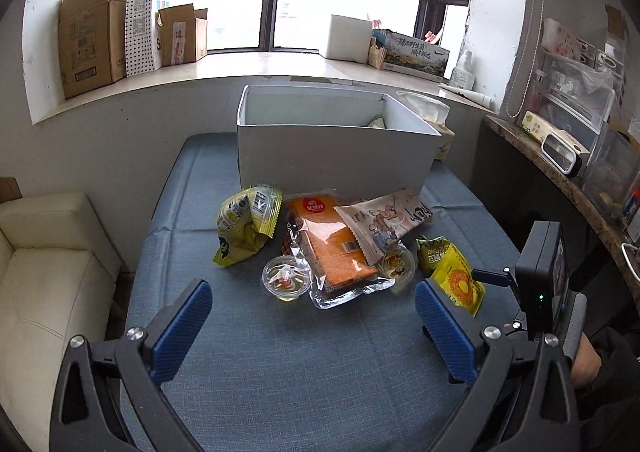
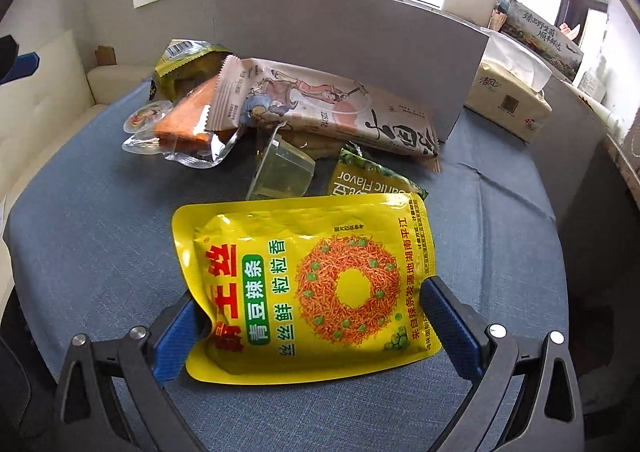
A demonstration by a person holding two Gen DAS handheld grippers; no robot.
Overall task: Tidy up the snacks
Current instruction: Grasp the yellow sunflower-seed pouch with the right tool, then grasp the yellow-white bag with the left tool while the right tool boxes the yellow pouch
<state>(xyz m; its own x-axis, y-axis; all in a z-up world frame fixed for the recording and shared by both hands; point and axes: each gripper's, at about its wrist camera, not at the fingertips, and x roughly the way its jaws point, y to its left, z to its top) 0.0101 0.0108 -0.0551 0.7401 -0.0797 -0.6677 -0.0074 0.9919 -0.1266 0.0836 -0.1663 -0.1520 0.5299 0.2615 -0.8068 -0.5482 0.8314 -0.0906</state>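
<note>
Yellow snack pouch (image 2: 308, 288) lies between the right gripper's (image 2: 312, 326) spread fingers; left gripper (image 1: 314, 326) gapes empty, white box (image 1: 336, 156) at twelve o'clock.

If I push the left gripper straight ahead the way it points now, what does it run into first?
Probably the snack pile: the left gripper is open and aimed at the clear jelly cup and the orange packet, with only bare blue cloth before them. The white box stands behind. Its height above the cloth is unclear.

Six sealed snack packets (image 1: 334, 248), two clear plastic jelly cups (image 1: 286, 281), one white open cardboard box (image 1: 334, 156).
</note>
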